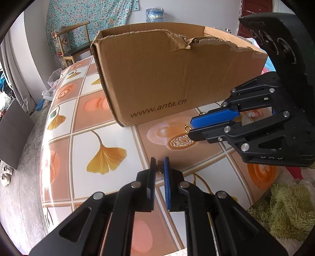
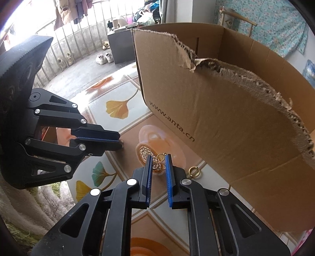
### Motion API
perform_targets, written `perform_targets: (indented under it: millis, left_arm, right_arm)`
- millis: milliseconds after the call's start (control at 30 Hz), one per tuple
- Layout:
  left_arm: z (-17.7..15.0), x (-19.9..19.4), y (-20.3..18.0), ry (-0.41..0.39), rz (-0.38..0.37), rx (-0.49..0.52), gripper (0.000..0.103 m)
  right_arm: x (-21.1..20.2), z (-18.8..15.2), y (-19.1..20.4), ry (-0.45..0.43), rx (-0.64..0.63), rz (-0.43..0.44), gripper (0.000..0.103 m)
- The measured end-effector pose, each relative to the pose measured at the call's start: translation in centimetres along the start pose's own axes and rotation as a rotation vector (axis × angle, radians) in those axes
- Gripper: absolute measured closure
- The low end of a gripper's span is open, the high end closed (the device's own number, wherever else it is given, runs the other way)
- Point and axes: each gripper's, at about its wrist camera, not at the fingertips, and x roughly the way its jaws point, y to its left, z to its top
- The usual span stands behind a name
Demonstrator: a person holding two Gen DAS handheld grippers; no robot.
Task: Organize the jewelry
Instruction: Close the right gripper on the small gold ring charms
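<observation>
- Left wrist view, 6 o'clock: left gripper [image 1: 159, 163] points down at the table [image 1: 110, 135]; jaws nearly closed, pinching a small dark-gold trinket [image 1: 159, 165] at the tips. Too small to tell what kind of piece.
- Just behind its right finger, 5 o'clock: thin gold chain [image 1: 202, 182] lies curved on the table.
- Same view, 3 o'clock: right gripper [image 1: 190, 129] comes in from the right, jaws drawn close, a gold ring loop [image 1: 187, 128] at the tips.
- Right wrist view, 6 o'clock: right gripper's jaws narrow, a gold filigree earring [image 2: 159, 162] between the blue pads [image 2: 169, 173]. Pads look against its edges, so gripping it; contact on the left pad not fully clear.
- Earring sits over a printed coffee-cup tile, low over or on the table, cannot tell which.
- Just right of the tips, 4 o'clock: gold ring [image 2: 194, 171] flat on the table, apart from the pads, near the box base.
- 9 o'clock in that view: left gripper seen side-on, jaws shut, a dark bit poking from the tips.
- Beyond both, 12 to 3 o'clock: open cardboard box [image 2: 226, 110], torn top edge, "www.anta.cn" on the near wall, standing on the table.
- Far: wooden chair [image 1: 72, 42] at 11 o'clock in left view, floral cloth [image 1: 88, 15] on the wall behind.
- Far, right view, 11 o'clock: railing [image 2: 78, 39], shoes [image 2: 103, 58] on the floor.
- Green fuzzy fabric [image 1: 285, 206] at 4 o'clock, left view, off the table edge.
</observation>
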Motion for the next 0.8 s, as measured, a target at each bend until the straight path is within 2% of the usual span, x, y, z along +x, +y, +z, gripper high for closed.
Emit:
perform_targets:
  millis: [100, 167, 400, 800]
  left_arm:
    - [0.0, 0.0, 0.0, -0.002, 0.001, 0.001, 0.096]
    - [0.0, -0.3, 0.0, -0.009, -0.001, 0.004, 0.101]
    - [-0.1, -0.9, 0.3, -0.017, 0.001, 0.007, 0.101]
    - [-0.1, -0.2, 0.7, 0.02, -0.027, -0.019, 0.101]
  right_arm:
    - [-0.4, -0.1, 0.1, -0.007, 0.007, -0.004, 0.092]
    - [-1.0, -0.1, 0.0, -0.016, 0.016, -0.004, 0.092]
    - [-3.1, -0.6, -0.2, -0.044, 0.03, -0.005, 0.092]
    - [-3.5, -1.3, -0.5, -0.057, 0.048, -0.004, 0.092]
